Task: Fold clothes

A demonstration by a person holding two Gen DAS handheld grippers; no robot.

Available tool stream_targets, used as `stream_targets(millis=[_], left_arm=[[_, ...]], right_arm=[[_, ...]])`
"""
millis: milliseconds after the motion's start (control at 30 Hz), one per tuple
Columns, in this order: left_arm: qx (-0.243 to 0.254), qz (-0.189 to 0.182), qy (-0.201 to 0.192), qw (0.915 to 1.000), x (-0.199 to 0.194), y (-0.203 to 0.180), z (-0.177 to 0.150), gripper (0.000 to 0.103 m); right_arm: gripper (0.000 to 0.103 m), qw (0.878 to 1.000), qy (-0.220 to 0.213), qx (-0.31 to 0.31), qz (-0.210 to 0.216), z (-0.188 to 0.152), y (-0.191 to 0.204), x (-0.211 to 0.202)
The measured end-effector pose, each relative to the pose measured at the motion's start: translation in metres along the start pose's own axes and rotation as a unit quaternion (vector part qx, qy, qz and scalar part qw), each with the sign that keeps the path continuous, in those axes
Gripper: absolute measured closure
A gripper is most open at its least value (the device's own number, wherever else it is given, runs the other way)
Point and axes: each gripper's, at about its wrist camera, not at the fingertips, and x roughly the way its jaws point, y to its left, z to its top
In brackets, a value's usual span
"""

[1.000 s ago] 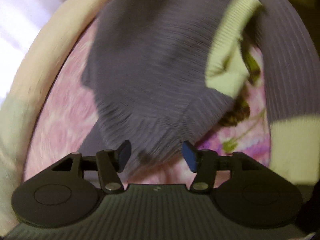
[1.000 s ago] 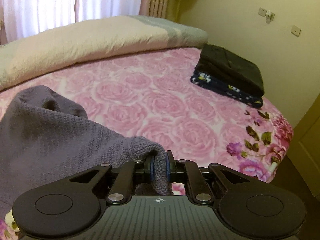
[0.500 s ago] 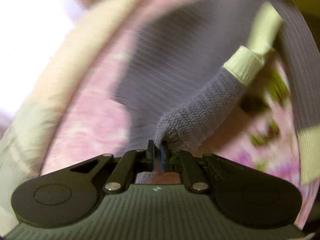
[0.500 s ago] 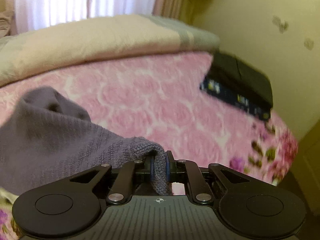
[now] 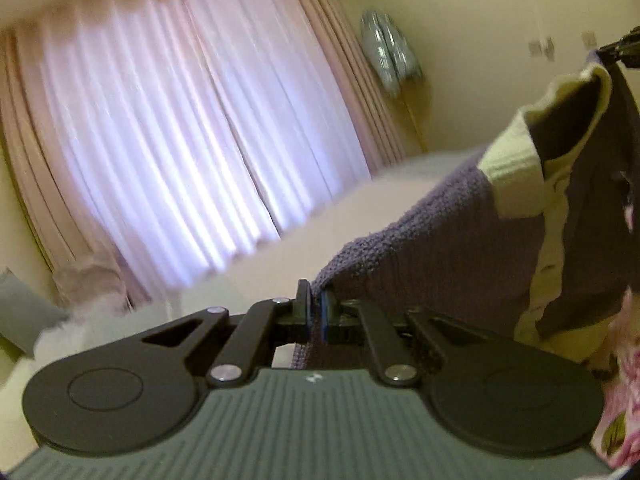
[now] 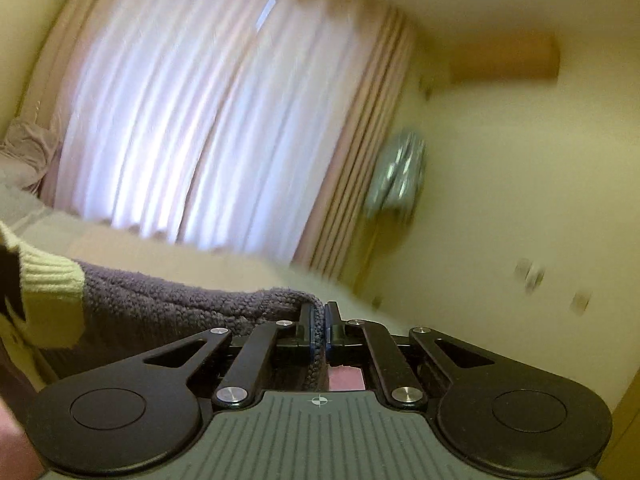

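Both grippers — left gripper (image 5: 315, 312), right gripper (image 6: 319, 330) — are pinching the soft, floppy sweater (image 5: 448, 240) by its edge, jaws closed tight on knit.

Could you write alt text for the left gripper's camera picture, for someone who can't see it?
The left gripper is shut on a purple knit sweater with a cream collar, held up in the air. Behind hang pale pink curtains over a bright window.
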Motion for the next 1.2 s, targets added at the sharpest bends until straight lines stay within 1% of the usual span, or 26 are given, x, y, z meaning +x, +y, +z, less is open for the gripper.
stream_targets(millis=[100,200,267,333,400,500,533,633,667,800,867,900,933,967,1000,1033,1067,1100,1133,1167,1200], left_arm=[[0.007,-0.001,-0.028,0.9996,-0.033,0.008,0.020,0.098],[0.021,0.004,-0.047,0.9986,-0.066,0.011,0.033,0.098],[0.020,0.013,-0.053,0.9983,-0.090,0.011,0.039,0.098],[0.009,0.029,-0.052,0.9982,-0.119,0.006,0.044,0.098],[-0.001,0.049,-0.047,0.9977,-0.147,-0.003,0.047,0.098],[-0.042,0.082,-0.023,0.9955,-0.180,-0.020,0.055,0.098],[-0.059,0.094,-0.013,0.9938,-0.190,-0.025,0.058,0.098],[-0.092,0.130,0.014,0.9870,-0.221,-0.038,0.070,0.098],[-0.095,0.135,0.021,0.9859,-0.220,-0.038,0.075,0.098],[-0.097,0.145,0.047,0.9836,-0.197,-0.030,0.091,0.098],[-0.097,0.150,0.060,0.9821,-0.185,-0.025,0.099,0.098],[-0.105,0.142,0.071,0.9817,-0.161,-0.018,0.098,0.098],[-0.124,0.128,0.089,0.9800,-0.125,-0.006,0.090,0.098],[-0.145,0.114,0.108,0.9769,-0.086,0.008,0.080,0.098],[-0.166,0.100,0.126,0.9728,-0.047,0.022,0.070,0.096],[-0.186,0.082,0.155,0.9669,-0.003,0.034,0.057,0.095],[-0.182,0.081,0.181,0.9631,0.033,0.040,0.042,0.089],[-0.169,0.087,0.206,0.9600,0.065,0.043,0.027,0.084],[-0.156,0.092,0.230,0.9562,0.097,0.046,0.012,0.083],[-0.143,0.097,0.254,0.9516,0.128,0.048,-0.003,0.076],[-0.130,0.103,0.275,0.9470,0.146,0.048,-0.017,0.068]], right_arm=[[0.101,1.000,-0.017,0.001,-0.014,0.015,-0.006,-0.026],[0.101,0.999,-0.038,0.005,-0.022,0.022,-0.014,-0.054],[0.101,0.998,-0.057,0.006,-0.019,0.025,-0.020,-0.072],[0.101,0.997,-0.074,0.006,-0.009,0.025,-0.026,-0.087],[0.101,0.996,-0.088,0.008,0.011,0.024,-0.034,-0.101],[0.101,0.994,-0.095,0.005,0.058,0.020,-0.047,-0.120],[0.101,0.992,-0.098,0.000,0.078,0.019,-0.052,-0.126],[0.101,0.985,-0.102,-0.019,0.136,0.017,-0.070,-0.133],[0.101,0.983,-0.104,-0.026,0.150,0.017,-0.073,-0.132],[0.101,0.974,-0.117,-0.039,0.191,0.026,-0.076,-0.113],[0.101,0.972,-0.119,-0.040,0.200,0.030,-0.066,-0.093],[0.101,0.972,-0.112,-0.043,0.203,0.033,-0.056,-0.076],[0.100,0.972,-0.103,-0.044,0.205,0.036,-0.046,-0.055],[0.101,0.975,-0.089,-0.039,0.201,0.036,-0.033,-0.025],[0.100,0.980,-0.069,-0.039,0.185,0.037,-0.013,0.011],[0.100,0.985,-0.042,-0.052,0.160,0.038,0.010,0.046],[0.100,0.989,-0.004,-0.067,0.134,0.037,0.032,0.086],[0.100,0.988,0.055,-0.080,0.120,0.035,0.052,0.127],[0.100,0.983,0.112,-0.067,0.128,0.034,0.061,0.156],[0.100,0.977,0.156,-0.023,0.144,0.031,0.063,0.176],[0.100,0.968,0.193,0.020,0.162,0.028,0.064,0.191]])
